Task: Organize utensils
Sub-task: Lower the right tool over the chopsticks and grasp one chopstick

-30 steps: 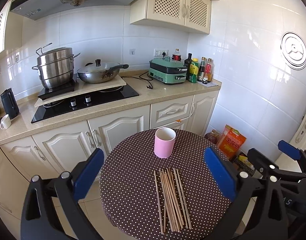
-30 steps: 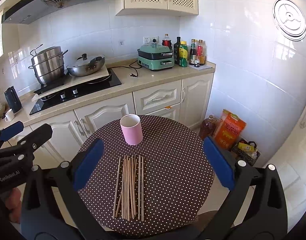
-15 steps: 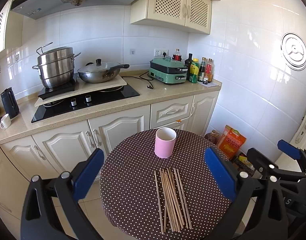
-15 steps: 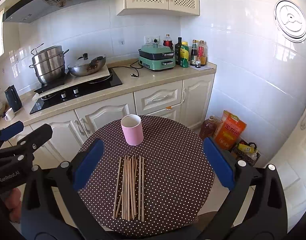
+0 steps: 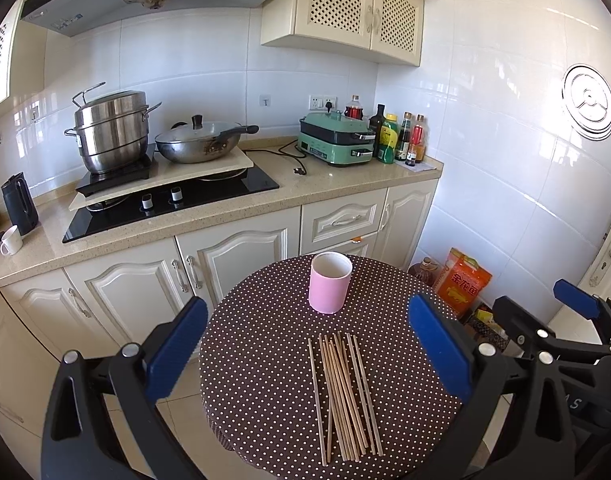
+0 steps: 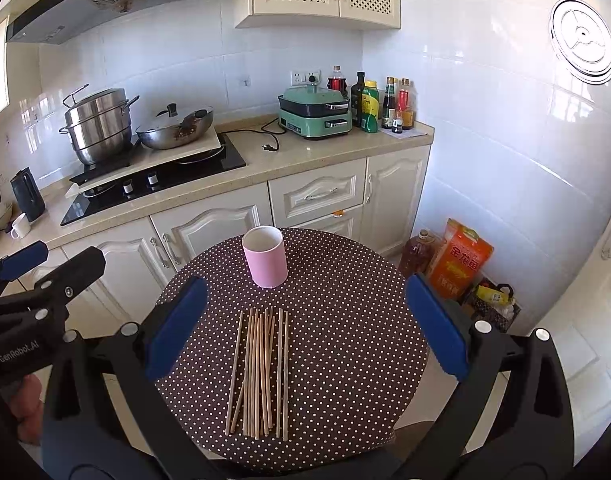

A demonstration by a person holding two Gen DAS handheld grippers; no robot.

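Note:
Several wooden chopsticks (image 5: 343, 392) lie side by side on a round table with a brown dotted cloth (image 5: 257, 360); they also show in the right wrist view (image 6: 259, 372). A pink cup (image 5: 330, 288) stands upright behind them, empty, and shows in the right wrist view (image 6: 264, 256). My left gripper (image 5: 309, 344) is open and empty, held above the table's near side. My right gripper (image 6: 303, 324) is open and empty above the chopsticks. The right gripper shows at the right edge of the left wrist view (image 5: 545, 344), and the left gripper at the left edge of the right wrist view (image 6: 37, 276).
Behind the table runs a kitchen counter (image 5: 225, 216) with a hob, a steel pot (image 5: 109, 132), a wok (image 5: 201, 144), a green cooker (image 5: 337, 140) and bottles (image 5: 397, 136). An orange bag (image 5: 465, 280) and an oil bottle stand on the floor at right.
Both views have shifted very slightly; the grippers stay open and the chopsticks and cup have not moved.

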